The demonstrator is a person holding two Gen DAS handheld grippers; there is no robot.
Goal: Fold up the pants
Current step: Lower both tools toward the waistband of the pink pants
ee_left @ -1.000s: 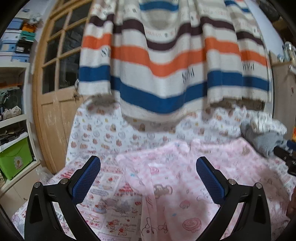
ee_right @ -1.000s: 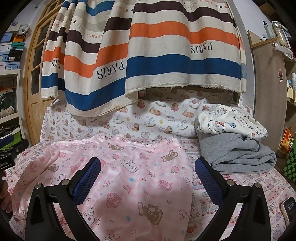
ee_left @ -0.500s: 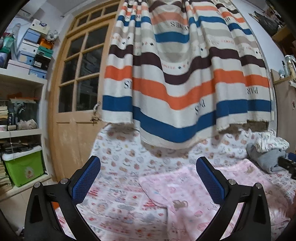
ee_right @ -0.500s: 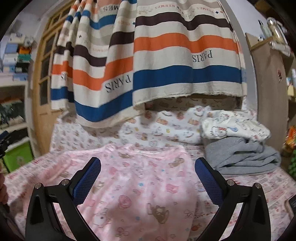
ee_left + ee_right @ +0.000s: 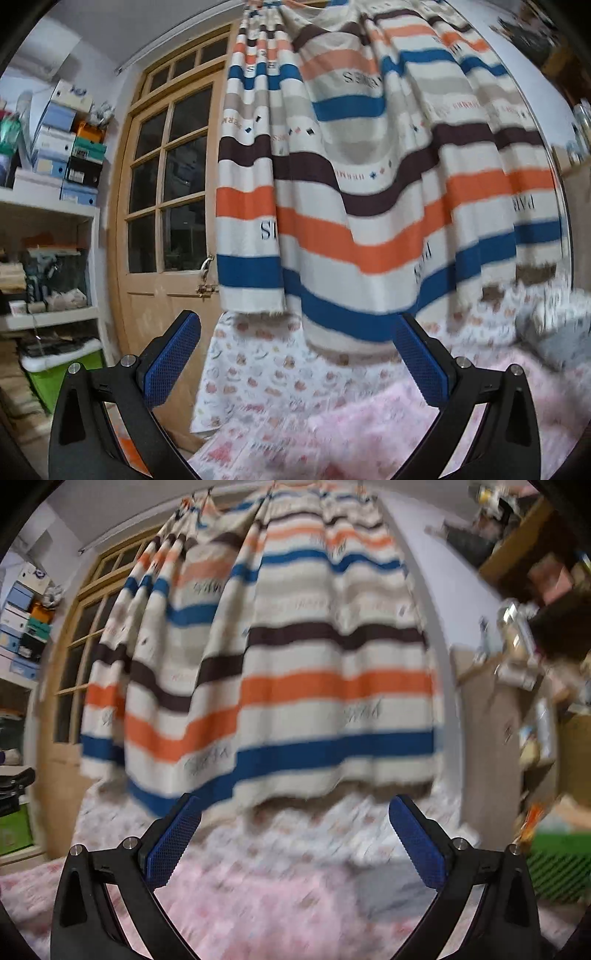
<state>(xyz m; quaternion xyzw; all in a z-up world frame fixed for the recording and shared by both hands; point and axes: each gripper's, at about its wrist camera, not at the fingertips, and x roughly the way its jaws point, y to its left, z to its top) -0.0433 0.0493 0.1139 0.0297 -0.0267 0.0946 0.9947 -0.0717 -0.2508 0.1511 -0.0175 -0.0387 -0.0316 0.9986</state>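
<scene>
A: What fills the views?
B: A striped curtain [image 5: 369, 206] over the bed [image 5: 266, 373].
A: The pants?
B: Pink pants [image 5: 258, 904] lie on it, below both tongs.
A: The tongs?
B: Left tongs [image 5: 295, 362] and right tongs [image 5: 291, 843] gape apart, holding nothing.

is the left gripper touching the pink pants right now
Apart. In the left wrist view the left gripper is open and empty, raised, with the pink pants lying below and beyond its fingertips.
</scene>
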